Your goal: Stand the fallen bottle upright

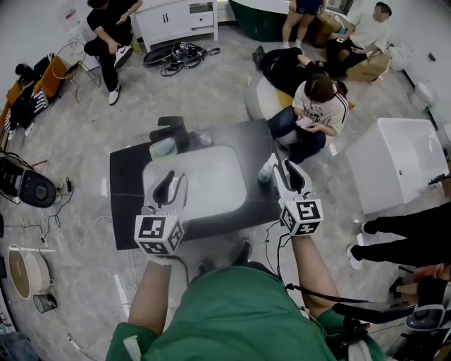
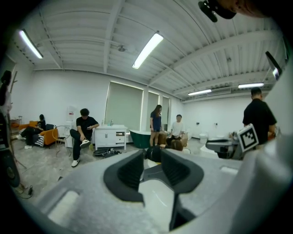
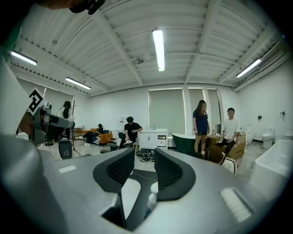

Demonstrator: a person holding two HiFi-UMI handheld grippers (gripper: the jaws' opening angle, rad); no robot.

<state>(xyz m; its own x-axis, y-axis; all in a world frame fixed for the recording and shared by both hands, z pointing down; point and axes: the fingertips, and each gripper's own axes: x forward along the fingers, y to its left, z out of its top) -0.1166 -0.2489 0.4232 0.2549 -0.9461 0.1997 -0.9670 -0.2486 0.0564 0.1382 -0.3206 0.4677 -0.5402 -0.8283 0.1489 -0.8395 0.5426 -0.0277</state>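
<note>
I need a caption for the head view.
Left gripper and right gripper, open, above a dark table holding a white basin; bottle nearby.

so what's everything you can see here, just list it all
counter: one, black, centre of the floor
basin: one, white, sunk in the counter
tap: one, dark, behind the basin
bottle: one, white, counter's right edge, just left of the right claw
box: one, white, on the floor to the right
cabinet: one, white, far wall
people: several, seated and standing around the room; nearest one sits just beyond the counter
left claw: grey, jaws apart, empty, over the basin's left rim
right claw: grey, jaws apart, gripping nothing, at the counter's right edge
</note>
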